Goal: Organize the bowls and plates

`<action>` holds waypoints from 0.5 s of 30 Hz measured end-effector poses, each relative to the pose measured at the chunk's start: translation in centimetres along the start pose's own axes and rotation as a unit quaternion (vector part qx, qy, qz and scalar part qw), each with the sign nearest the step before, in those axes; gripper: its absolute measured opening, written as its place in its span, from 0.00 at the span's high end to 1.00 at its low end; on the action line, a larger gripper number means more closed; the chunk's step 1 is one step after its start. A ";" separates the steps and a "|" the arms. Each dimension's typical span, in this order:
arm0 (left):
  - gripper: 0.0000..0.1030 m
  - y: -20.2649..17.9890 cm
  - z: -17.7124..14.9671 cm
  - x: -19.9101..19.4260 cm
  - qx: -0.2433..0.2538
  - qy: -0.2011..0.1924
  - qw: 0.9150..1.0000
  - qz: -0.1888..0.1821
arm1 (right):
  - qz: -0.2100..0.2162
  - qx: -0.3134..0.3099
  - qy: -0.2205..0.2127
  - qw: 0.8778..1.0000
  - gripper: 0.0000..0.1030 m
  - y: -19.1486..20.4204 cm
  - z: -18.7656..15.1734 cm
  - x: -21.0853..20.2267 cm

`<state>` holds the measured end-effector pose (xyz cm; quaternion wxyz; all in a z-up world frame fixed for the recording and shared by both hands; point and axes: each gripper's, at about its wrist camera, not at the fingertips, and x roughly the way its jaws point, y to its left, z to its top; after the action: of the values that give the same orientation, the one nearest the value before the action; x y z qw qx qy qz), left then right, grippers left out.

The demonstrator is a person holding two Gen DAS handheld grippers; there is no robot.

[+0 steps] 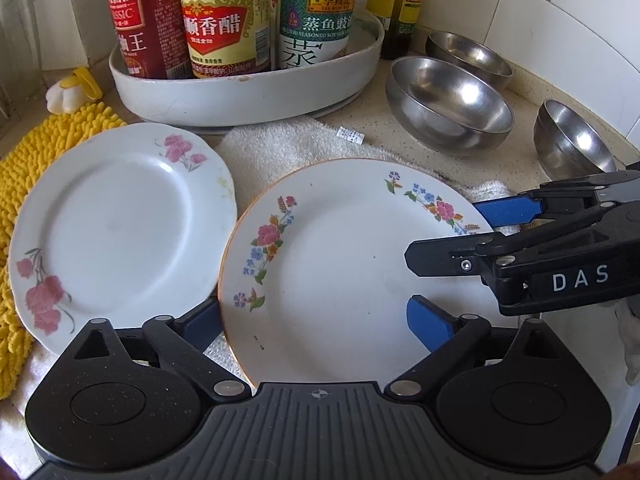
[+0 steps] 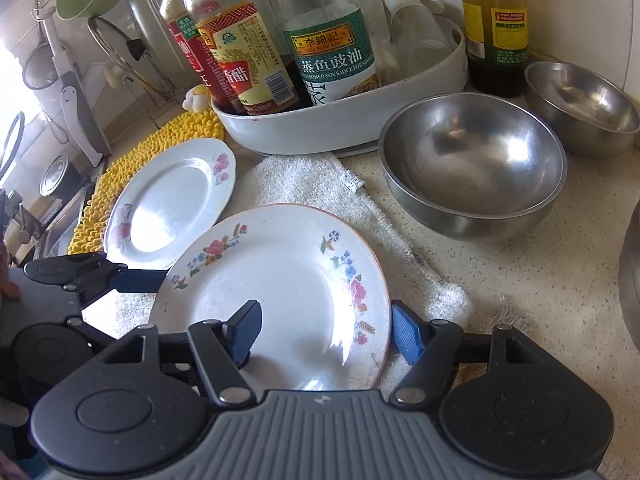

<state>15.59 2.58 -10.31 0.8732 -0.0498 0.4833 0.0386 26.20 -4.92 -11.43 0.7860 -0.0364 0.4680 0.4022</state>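
Now both grippers straddle the plate's rim on the towel: left gripper wide, right gripper wide.

Daylight: bright, from 9 o'clock. Glare: steel bowl, floral plate. Focus: sharp. Edges: fisheye-bowed, black-vignetted corners.

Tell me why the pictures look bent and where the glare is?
Both views: fisheye lenses bow the edges and darken the corners. Right wrist view: window light washes out the left side and shines on the pink-flowered plate. Left wrist view: highlights on the nearest steel bowl.
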 end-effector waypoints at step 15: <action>0.08 -0.3 0.4 -0.8 0.001 -0.008 1.000 0.017 | -0.021 0.030 -0.006 0.999 0.32 0.6 0.4 -1.3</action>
<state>15.58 2.32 -9.40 0.8762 -0.0402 0.4774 0.0528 25.75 -5.10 -9.99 0.7978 -0.0203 0.4746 0.3713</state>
